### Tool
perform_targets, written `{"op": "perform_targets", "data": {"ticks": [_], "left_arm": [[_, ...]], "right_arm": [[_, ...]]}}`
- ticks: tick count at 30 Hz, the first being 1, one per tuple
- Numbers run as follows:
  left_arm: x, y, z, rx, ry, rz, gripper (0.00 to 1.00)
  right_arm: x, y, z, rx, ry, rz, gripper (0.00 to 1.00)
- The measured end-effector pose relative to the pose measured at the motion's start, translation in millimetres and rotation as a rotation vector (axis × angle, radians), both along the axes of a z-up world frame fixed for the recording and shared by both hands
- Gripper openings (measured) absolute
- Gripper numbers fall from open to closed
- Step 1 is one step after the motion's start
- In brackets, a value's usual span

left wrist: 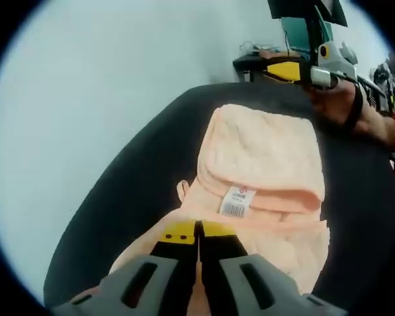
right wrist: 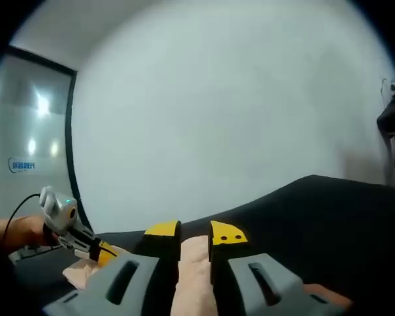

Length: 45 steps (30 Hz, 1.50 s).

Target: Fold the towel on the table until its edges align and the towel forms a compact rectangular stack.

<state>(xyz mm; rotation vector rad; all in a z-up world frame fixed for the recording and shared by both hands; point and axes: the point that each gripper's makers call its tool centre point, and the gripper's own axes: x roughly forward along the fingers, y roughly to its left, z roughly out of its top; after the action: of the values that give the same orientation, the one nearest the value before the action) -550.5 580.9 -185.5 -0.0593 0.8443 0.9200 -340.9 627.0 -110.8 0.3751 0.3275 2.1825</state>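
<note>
Towel (left wrist: 263, 171) tag (left wrist: 237, 201) barcode and blue glass-wall logo (right wrist: 21, 165) are both illegible

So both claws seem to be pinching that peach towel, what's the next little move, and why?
Probably carry both pinched edges across and lay them on the far edge. The left gripper and right gripper each clamp towel fabric, and it lies only partly folded on the black table, label showing.
</note>
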Motion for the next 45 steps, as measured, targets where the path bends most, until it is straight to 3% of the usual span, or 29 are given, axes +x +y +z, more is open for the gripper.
{"op": "perform_targets", "data": {"ticks": [2, 4, 5, 6, 8, 10, 12, 13, 17, 20, 26, 28, 32, 34, 35, 39, 41, 42, 44, 45], "left_arm": [[-4.8, -9.0, -8.0, -0.055, 0.067, -0.017, 0.04], [-6.8, -16.6, -19.0, -0.135, 0.045, -0.02, 0.15], [-9.4, -15.7, -22.3, -0.143, 0.06, -0.032, 0.23], [-13.6, -14.7, -27.3, -0.159, 0.057, -0.021, 0.25], [-22.0, -3.3, -29.6, -0.177, 0.025, -0.012, 0.24], [-18.0, -6.4, -30.8, -0.189, 0.023, -0.018, 0.17], [-18.6, -3.2, -28.2, -0.154, 0.066, -0.036, 0.04], [-15.5, -5.1, -26.3, -0.156, 0.056, -0.035, 0.02], [-4.8, -2.7, 2.4, -0.049, -0.017, -0.048, 0.01], [-14.1, 6.7, 21.3, 0.025, 0.001, -0.015, 0.01], [-29.8, 27.9, 25.8, 0.101, 0.169, 0.046, 0.01], [-26.8, 32.8, 21.9, 0.118, 0.214, 0.073, 0.01], [-29.1, 46.4, 7.5, 0.135, 0.332, 0.096, 0.01], [-45.5, 52.0, -4.1, 0.126, 0.409, 0.167, 0.01], [-49.4, 54.2, -8.6, 0.133, 0.411, 0.199, 0.01], [-41.3, 54.5, -19.5, 0.1, 0.239, 0.195, 0.07], [-26.4, 44.4, -5.2, 0.119, 0.082, 0.19, 0.15], [-24.2, 37.6, 5.1, 0.125, 0.02, 0.194, 0.25], [-36.6, 14.0, 38.0, 0.199, 0.036, 0.234, 0.39], [-50.1, 5.9, 57.6, 0.257, 0.034, 0.287, 0.37]], "right_arm": [[-1.2, -0.3, 0.8, 0.001, 0.003, 0.005, 0.14], [-2.6, -0.3, 0.7, -0.001, 0.003, 0.009, 0.14], [-2.8, -0.2, 0.7, -0.002, 0.003, 0.01, 0.14], [-2.6, -0.1, 1.0, -0.003, 0.007, 0.011, 0.14], [-2.0, 0.2, 1.5, -0.005, 0.013, 0.011, 0.14], [-1.3, 1.2, 1.6, -0.009, 0.02, 0.013, 0.14], [-0.8, 2.5, 0.9, -0.014, 0.025, 0.014, 0.13], [-0.5, 3.1, 0.5, -0.017, 0.029, 0.014, 0.13], [-0.2, 2.9, 0.2, -0.025, 0.04, 0.017, 0.13], [0.4, 2.6, 2.1, -0.022, 0.046, 0.018, 0.13], [0.1, 2.4, 2.4, -0.018, 0.048, 0.021, 0.13], [0.0, 2.2, 2.3, -0.02, 0.05, 0.021, 0.13], [-0.6, 1.8, 1.7, -0.021, 0.051, 0.023, 0.13], [-1.3, 1.3, 1.8, -0.021, 0.052, 0.026, 0.13], [-1.7, 1.1, 2.0, -0.019, 0.052, 0.027, 0.13], [-2.6, 0.1, 2.5, -0.016, 0.053, 0.034, 0.13], [-2.7, -0.7, 2.2, -0.016, 0.052, 0.034, 0.13], [-2.4, -1.7, 2.4, -0.015, 0.052, 0.034, 0.13], [-2.9, -2.0, 2.2, -0.015, 0.051, 0.037, 0.13], [-2.9, -1.7, 2.1, -0.017, 0.051, 0.036, 0.13]]}}
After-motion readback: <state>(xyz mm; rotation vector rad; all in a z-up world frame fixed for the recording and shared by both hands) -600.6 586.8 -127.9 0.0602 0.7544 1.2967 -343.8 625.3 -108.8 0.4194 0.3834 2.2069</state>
